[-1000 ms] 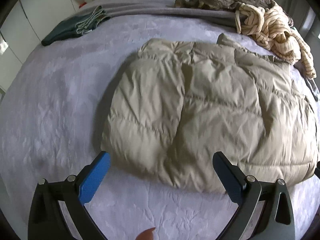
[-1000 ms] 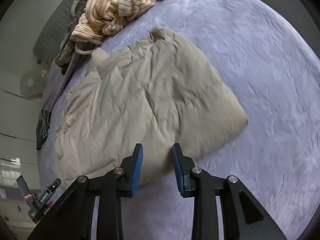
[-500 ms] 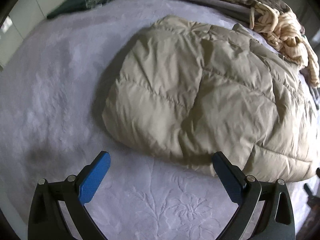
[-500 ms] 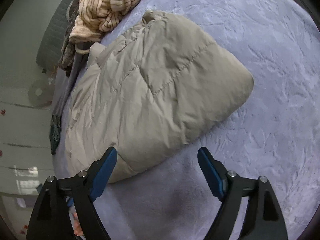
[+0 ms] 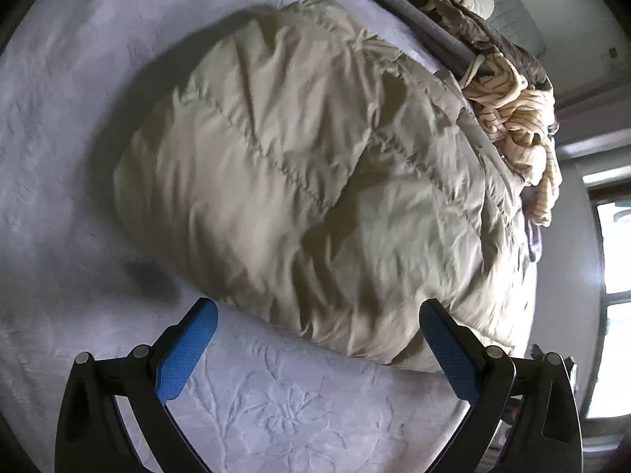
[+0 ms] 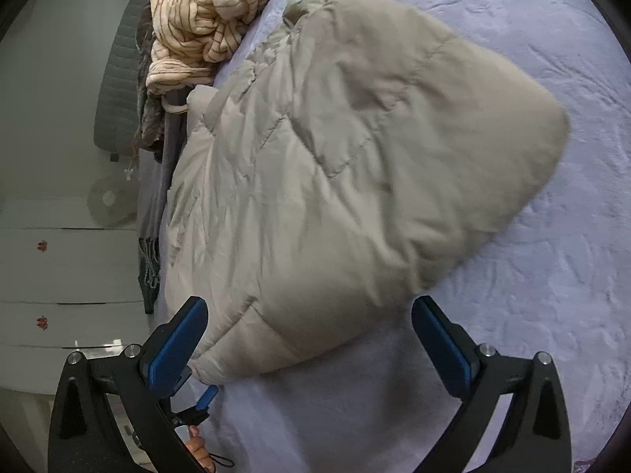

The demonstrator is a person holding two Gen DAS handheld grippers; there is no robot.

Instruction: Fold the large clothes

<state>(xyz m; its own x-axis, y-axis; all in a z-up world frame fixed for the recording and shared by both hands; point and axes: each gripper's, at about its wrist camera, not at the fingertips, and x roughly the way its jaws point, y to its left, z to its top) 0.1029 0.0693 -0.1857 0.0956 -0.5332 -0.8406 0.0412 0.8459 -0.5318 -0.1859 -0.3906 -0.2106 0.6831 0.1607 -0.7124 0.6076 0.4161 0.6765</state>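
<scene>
Black tools (image 5: 315, 339), blue pads (image 6: 177, 349), silver screws.

Daylight enters from the window (image 5: 613, 295) at right edge of left wrist view, blown out with a small flare beside it. Puffer jacket (image 5: 315, 181) casts a soft shadow on the bedspread (image 5: 59, 118) (left side). Right wrist view dimmer, flatter. Slight motion blur in both; heavy fisheye bending, black corners.

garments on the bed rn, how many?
3 clear: puffer jacket mid-bed, folded; striped knit heaped at the bed's far edge; brown garment beside and partly under the knit. The heap may hide more.
</scene>
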